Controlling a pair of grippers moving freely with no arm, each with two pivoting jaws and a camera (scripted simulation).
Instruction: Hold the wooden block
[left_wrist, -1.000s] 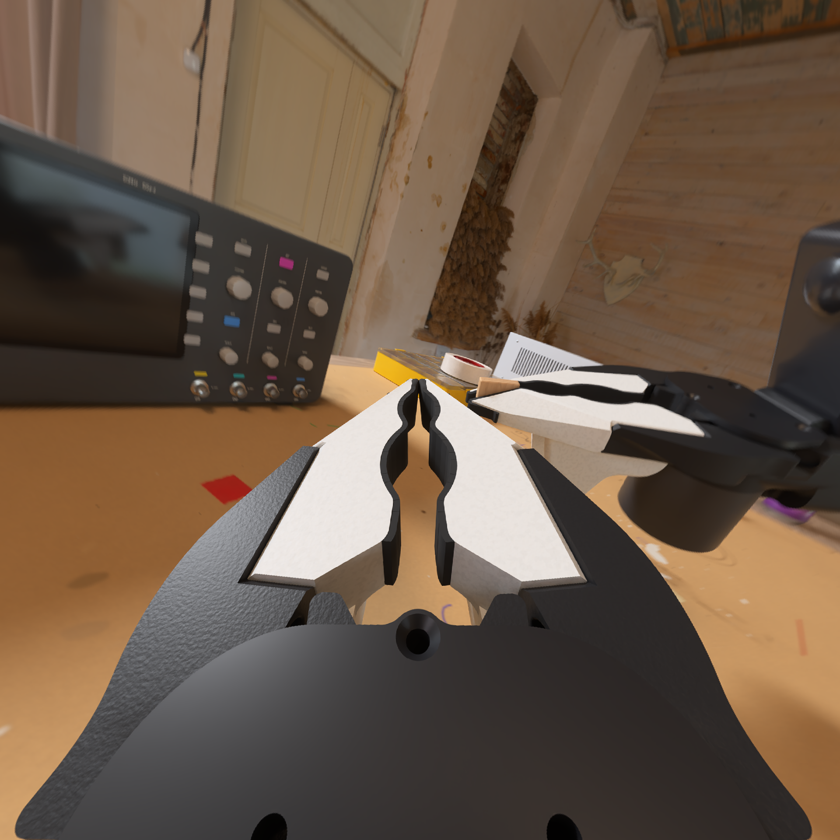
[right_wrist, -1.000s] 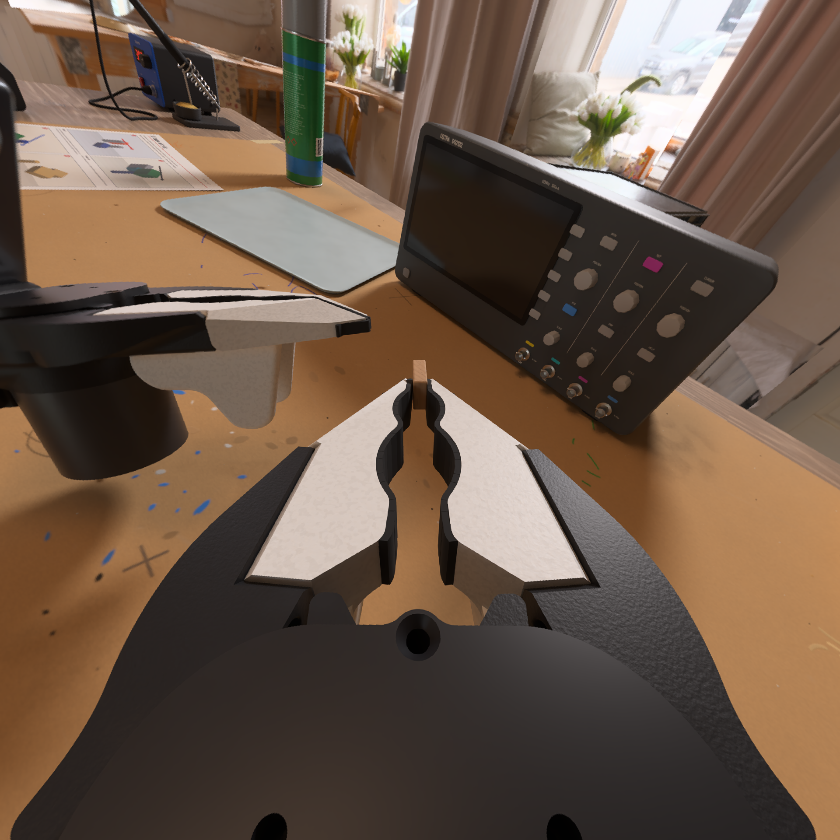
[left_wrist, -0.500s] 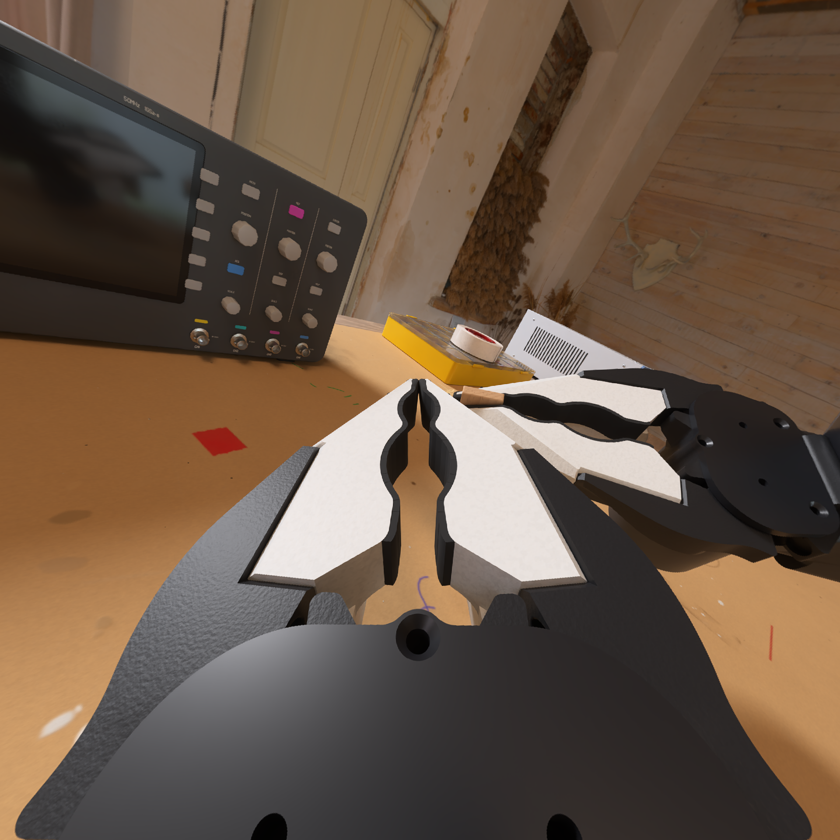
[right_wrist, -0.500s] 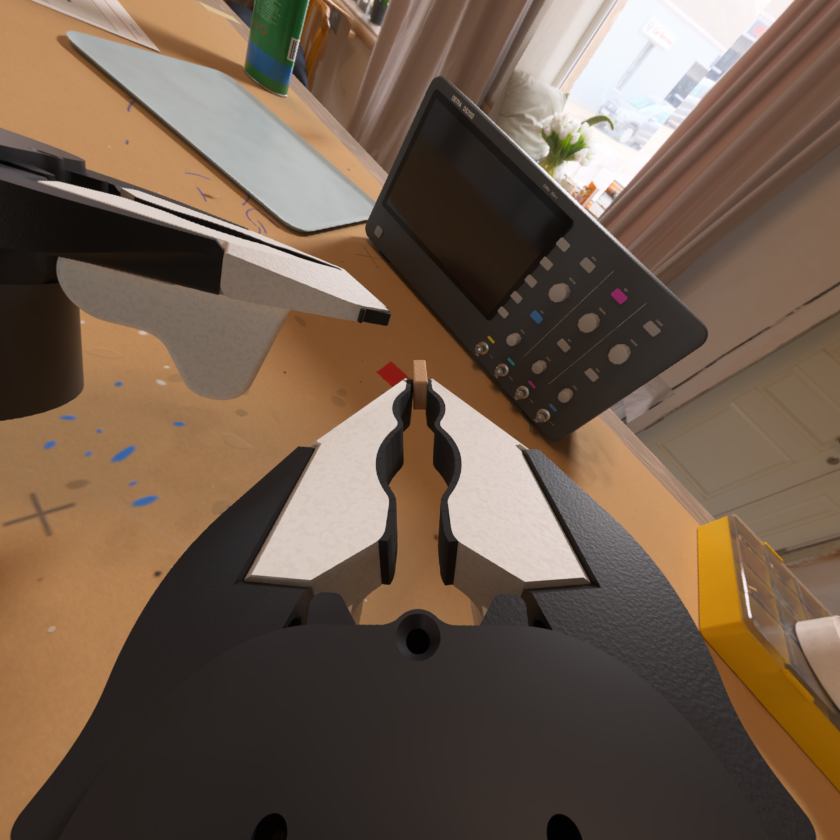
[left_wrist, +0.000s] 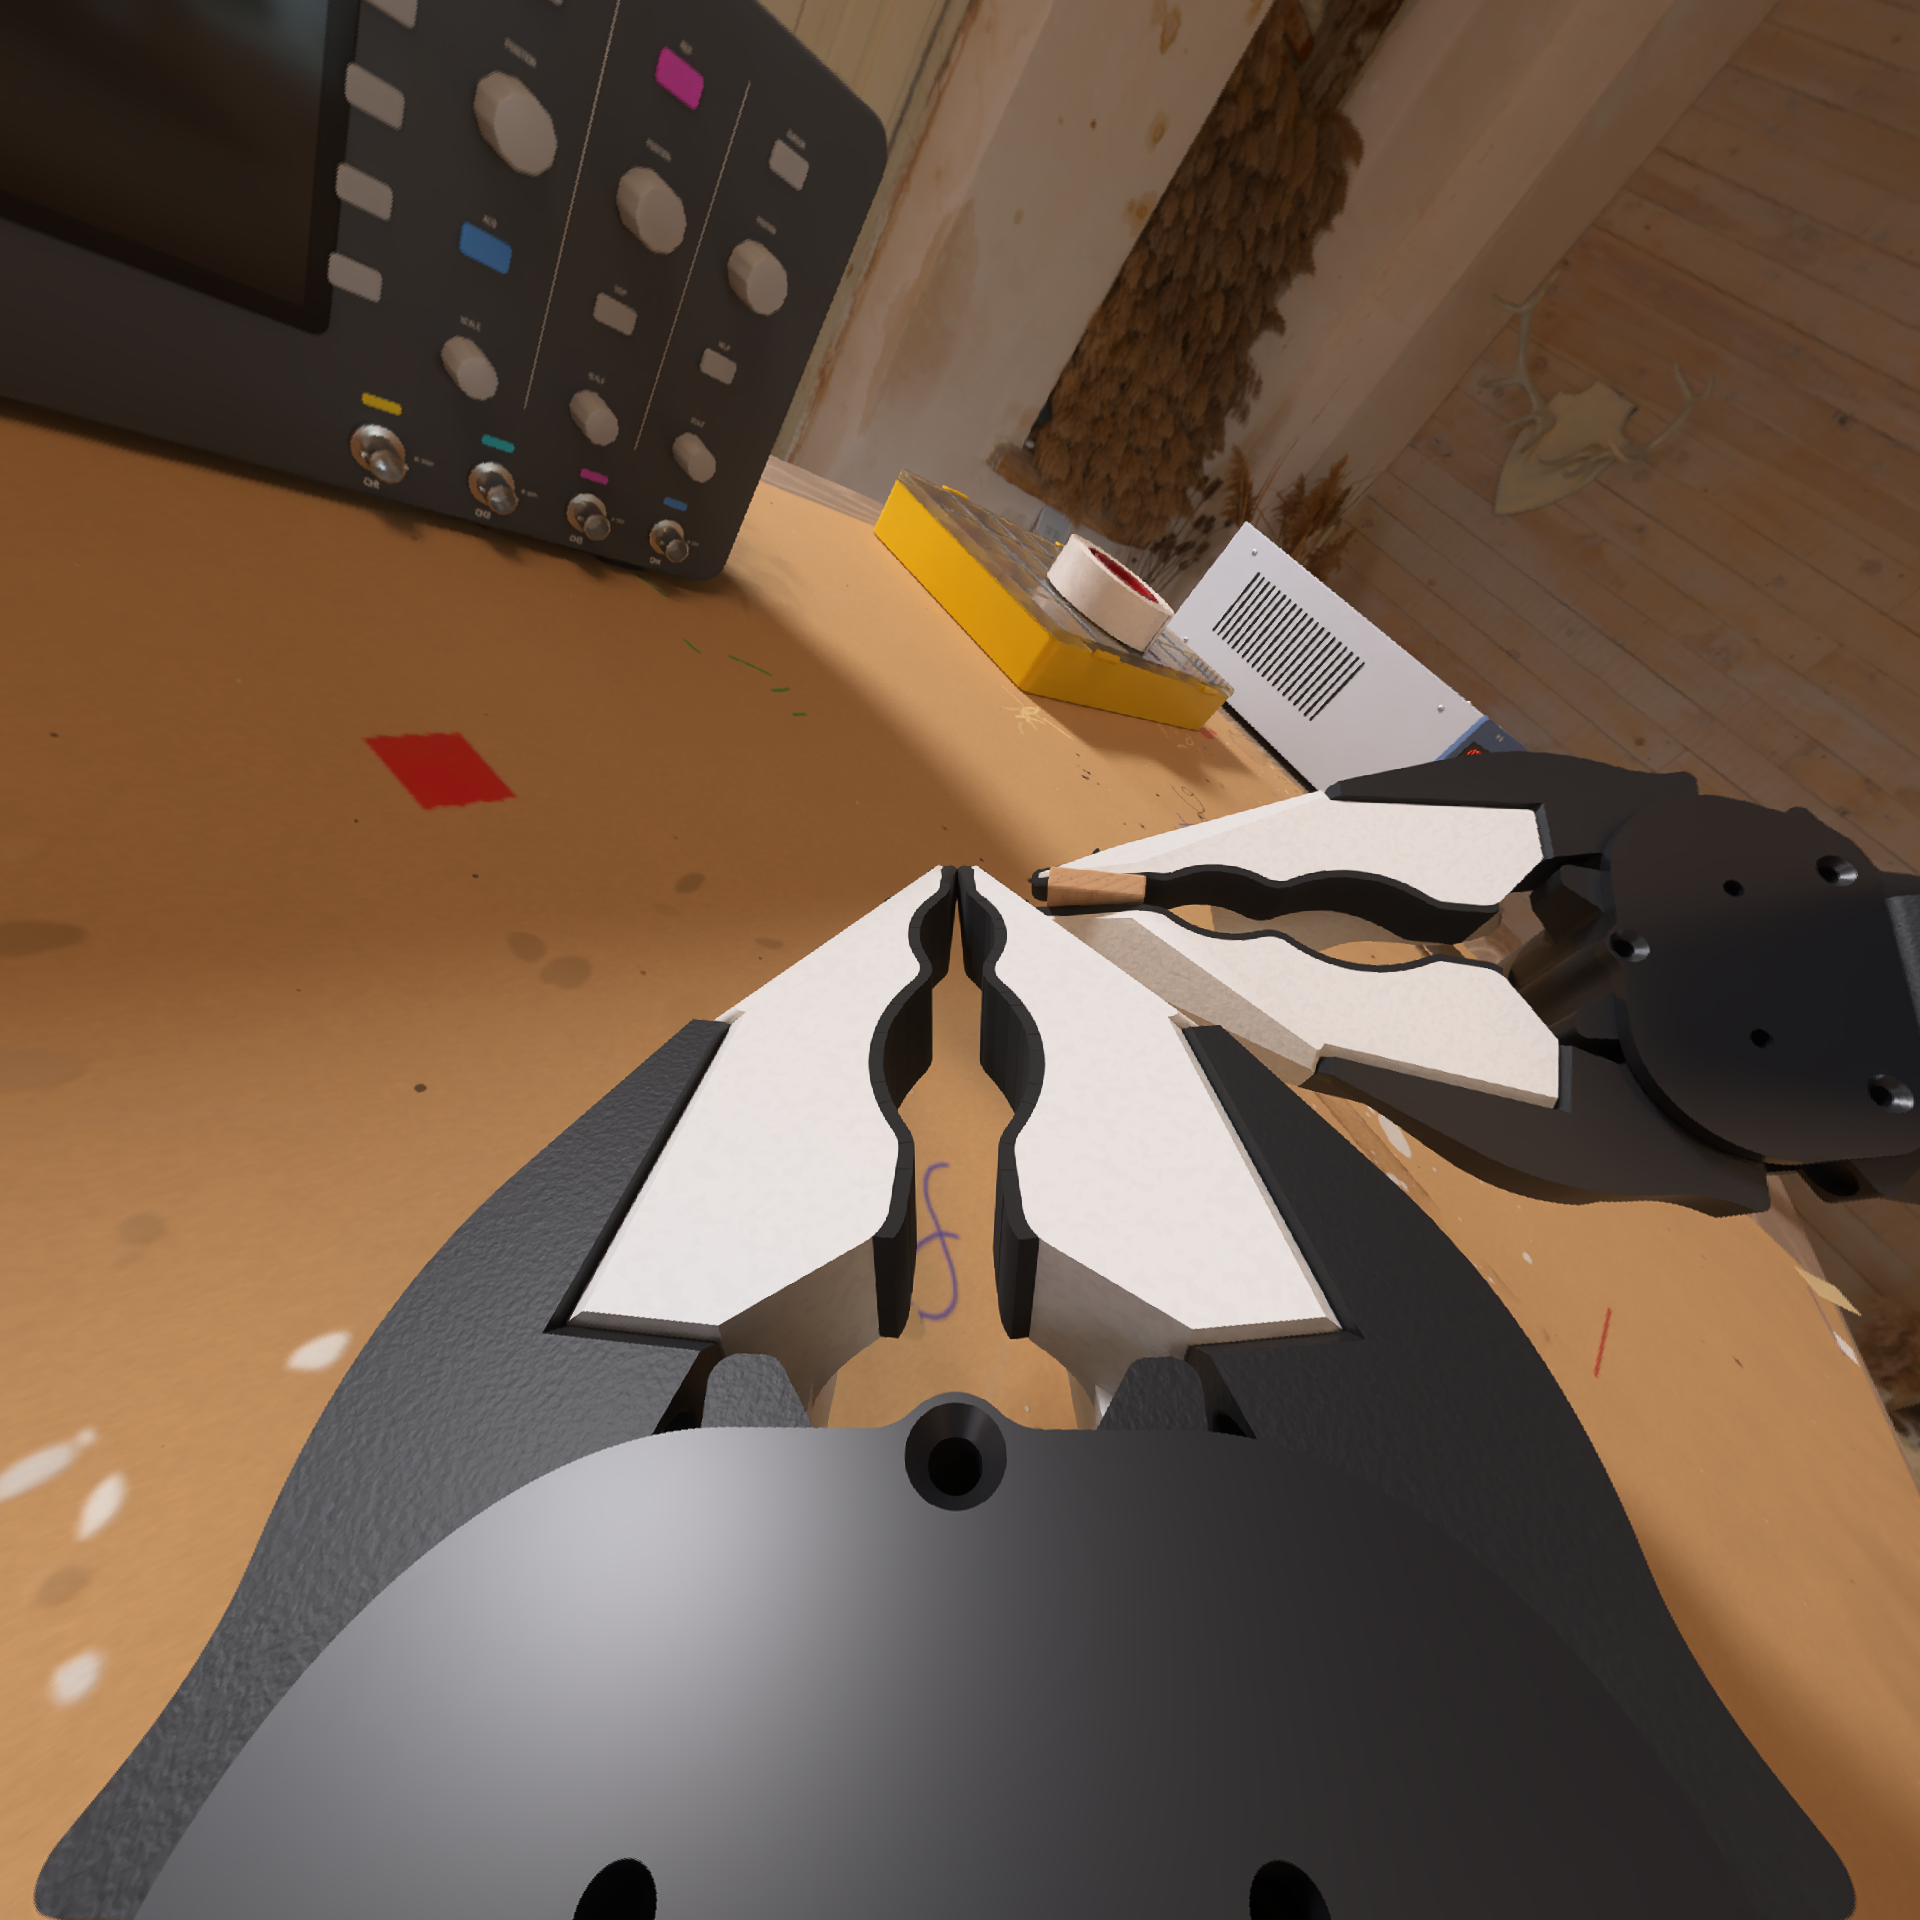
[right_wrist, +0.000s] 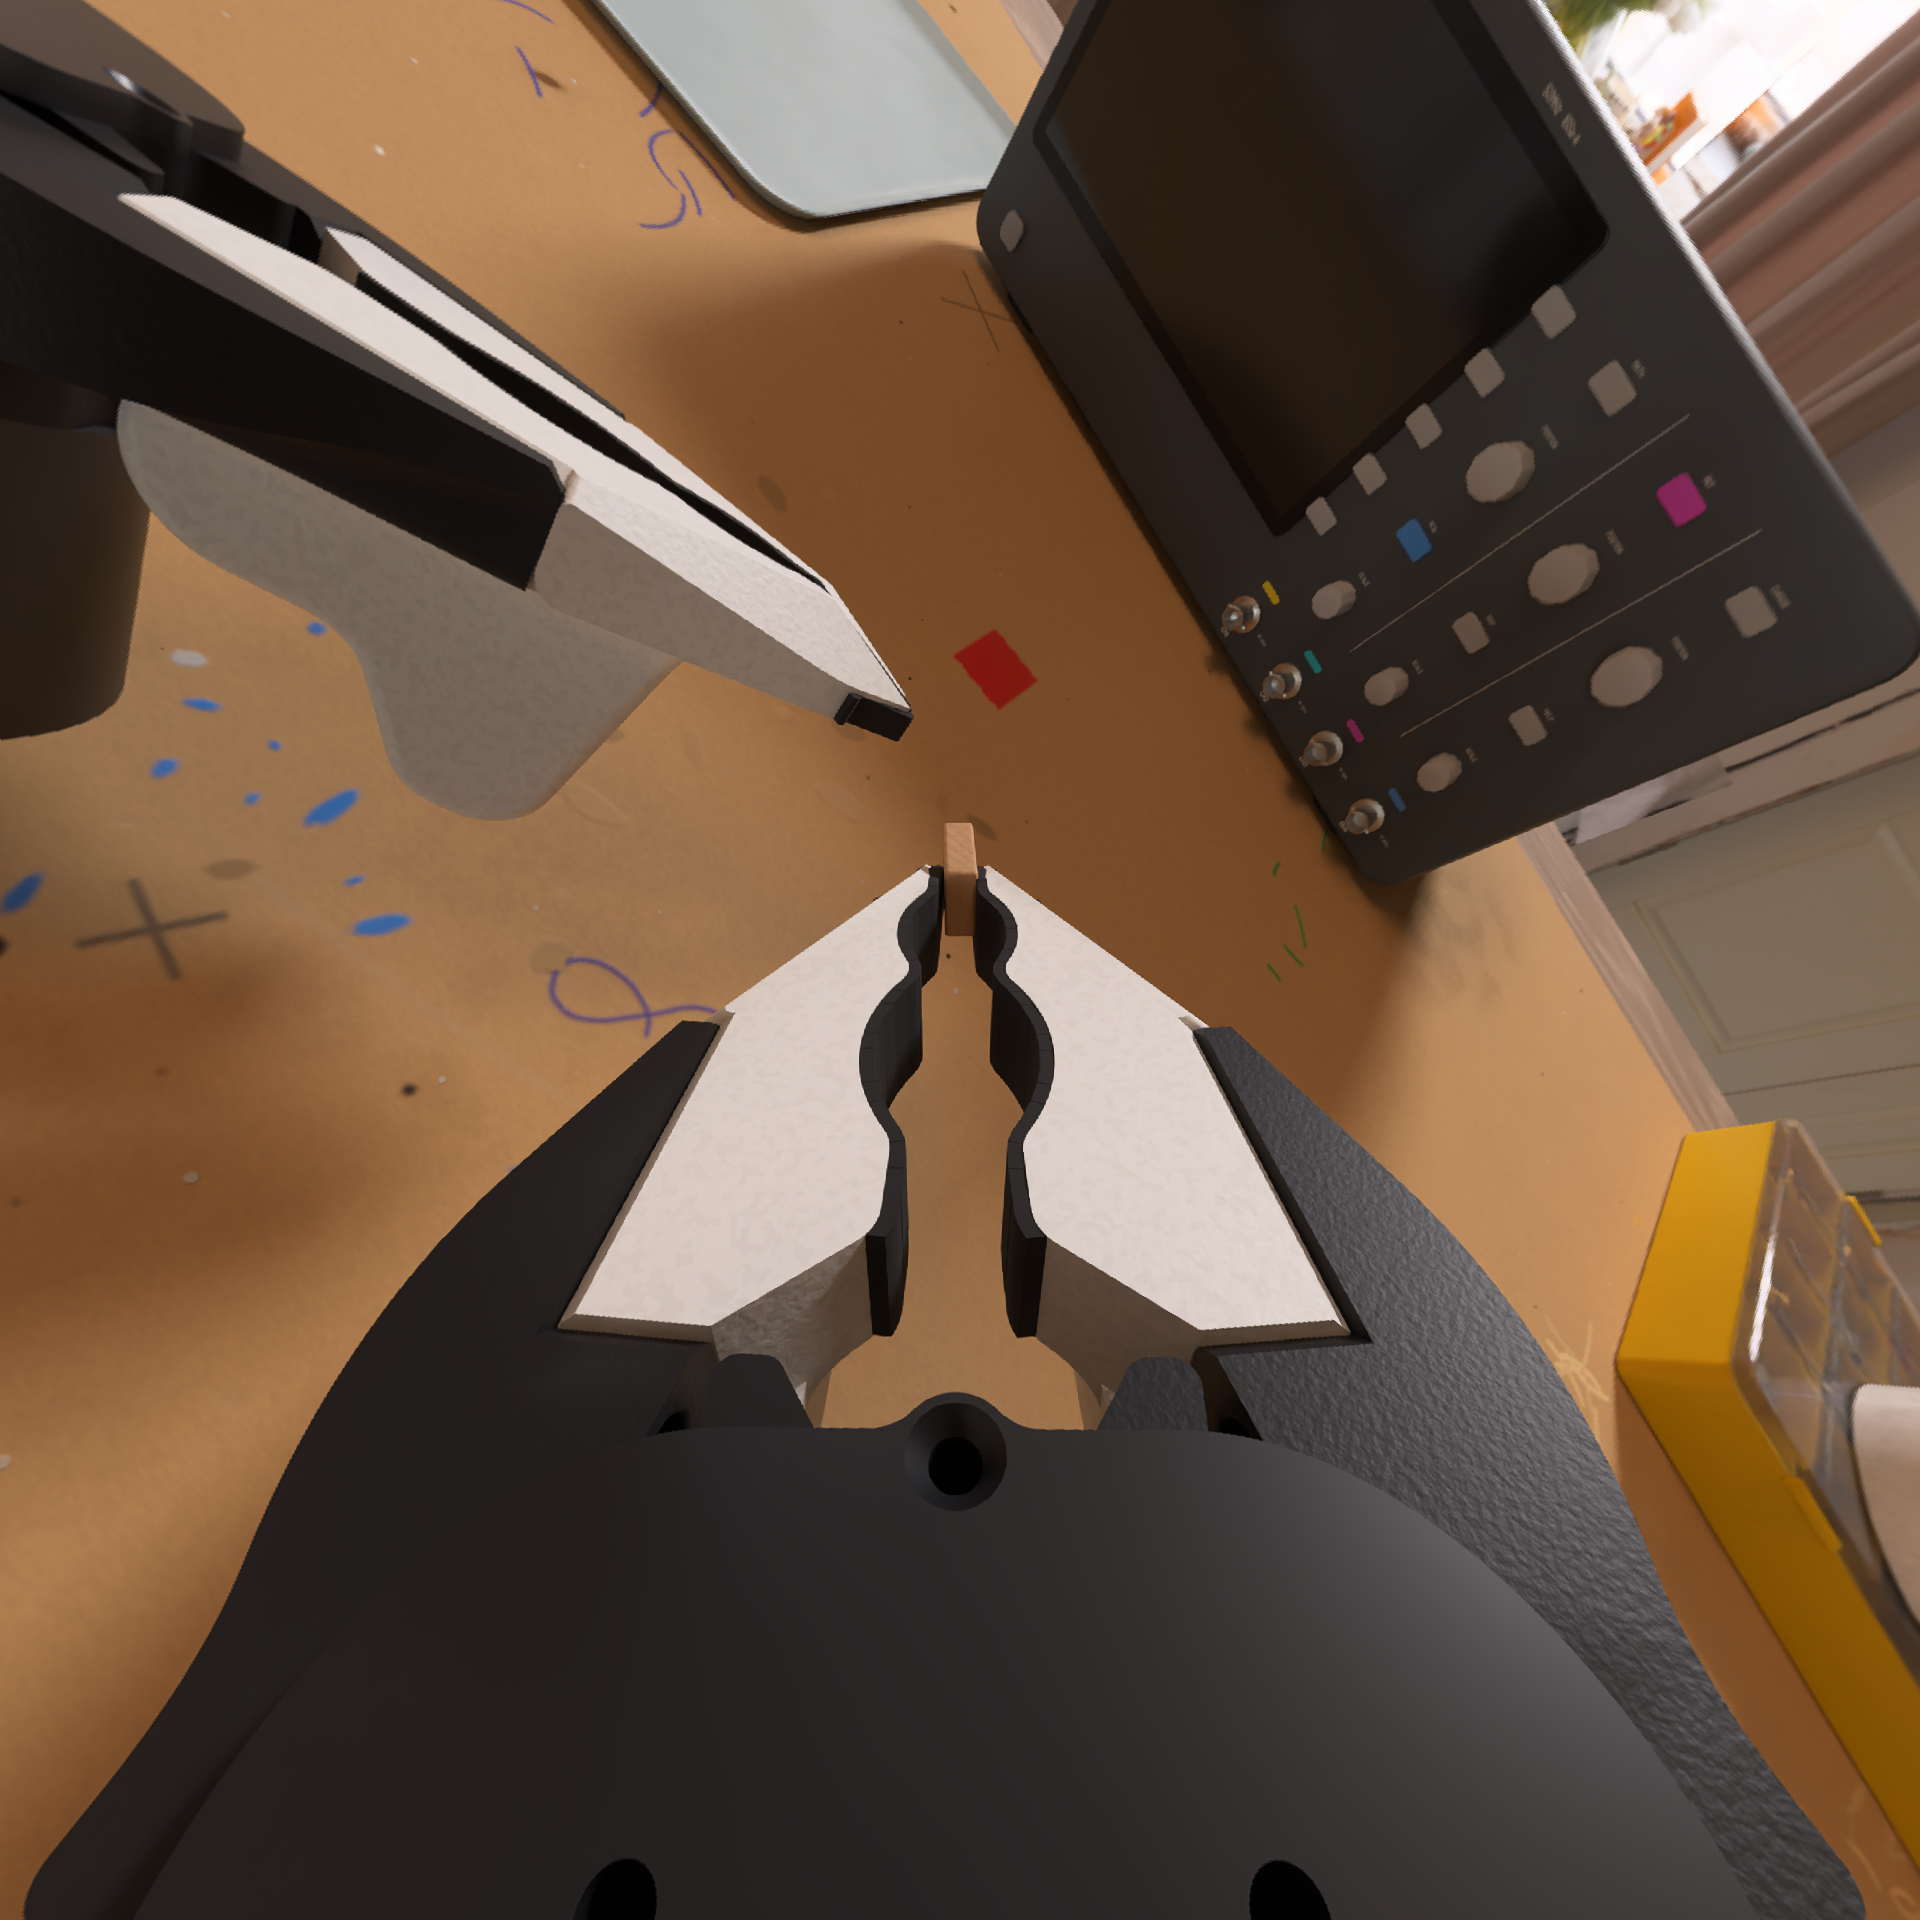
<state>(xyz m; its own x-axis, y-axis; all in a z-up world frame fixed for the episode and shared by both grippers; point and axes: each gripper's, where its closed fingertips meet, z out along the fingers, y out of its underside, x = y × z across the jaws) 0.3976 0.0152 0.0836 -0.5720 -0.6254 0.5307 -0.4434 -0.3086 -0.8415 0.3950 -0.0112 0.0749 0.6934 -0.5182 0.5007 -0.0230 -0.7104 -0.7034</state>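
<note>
A small thin wooden block (right_wrist: 958, 875) sits pinched between the tips of my right gripper (right_wrist: 957, 883), above the brown table. The left wrist view shows the same block (left_wrist: 1096, 888) in the right gripper (left_wrist: 1049, 894), just right of my own tips. My left gripper (left_wrist: 956, 875) is shut and empty, its tips touching. In the right wrist view the left gripper (right_wrist: 873, 717) points in from the upper left, a short way from the block.
A dark oscilloscope (left_wrist: 436, 260) stands at the back, also in the right wrist view (right_wrist: 1455, 436). A red square mark (right_wrist: 994, 667) lies on the table. A yellow parts box (left_wrist: 1039, 623) with a tape roll (left_wrist: 1110, 587), a white vented box (left_wrist: 1320, 665) and a grey mat (right_wrist: 821, 94) lie around.
Both grippers have tilted downward toward the table and come lower. The right gripper keeps the block pinched. The left gripper stays shut, its tips close to the block.
</note>
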